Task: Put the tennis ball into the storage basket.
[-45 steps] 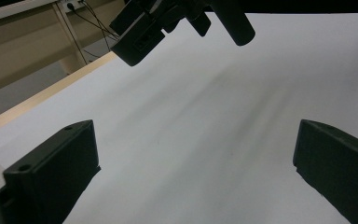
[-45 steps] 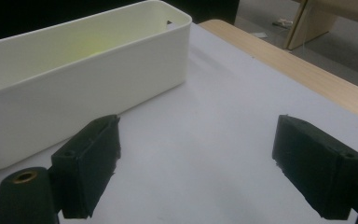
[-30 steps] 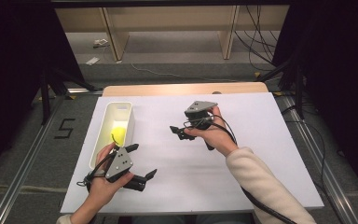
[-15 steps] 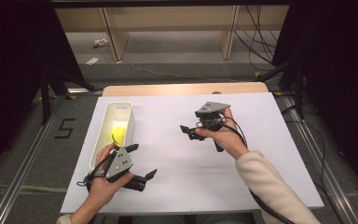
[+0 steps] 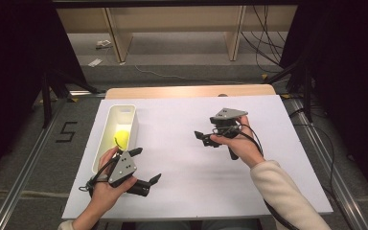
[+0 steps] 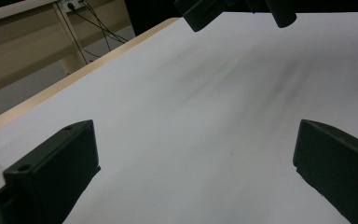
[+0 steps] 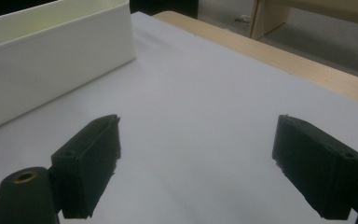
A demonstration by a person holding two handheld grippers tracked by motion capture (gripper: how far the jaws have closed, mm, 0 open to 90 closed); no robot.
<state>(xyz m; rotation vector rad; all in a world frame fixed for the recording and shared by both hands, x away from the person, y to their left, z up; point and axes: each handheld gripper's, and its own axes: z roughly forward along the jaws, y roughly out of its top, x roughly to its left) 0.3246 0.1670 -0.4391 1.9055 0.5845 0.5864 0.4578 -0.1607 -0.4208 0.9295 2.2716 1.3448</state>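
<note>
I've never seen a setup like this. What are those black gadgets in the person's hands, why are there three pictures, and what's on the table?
No robot here: a person holds a hand-held tool in each hand, the left gripper and the right gripper, each with two black jaws that open and close like tongs. One picture comes from a camera above the table looking down. The other two come from small cameras riding on each gripper, looking out between its own jaws. On the white table stands a long white tray with a yellow ball inside. Both grippers are open and hold nothing; the left one sits just beside the tray's near end, and the right one points toward the tray from the middle of the table.
</note>
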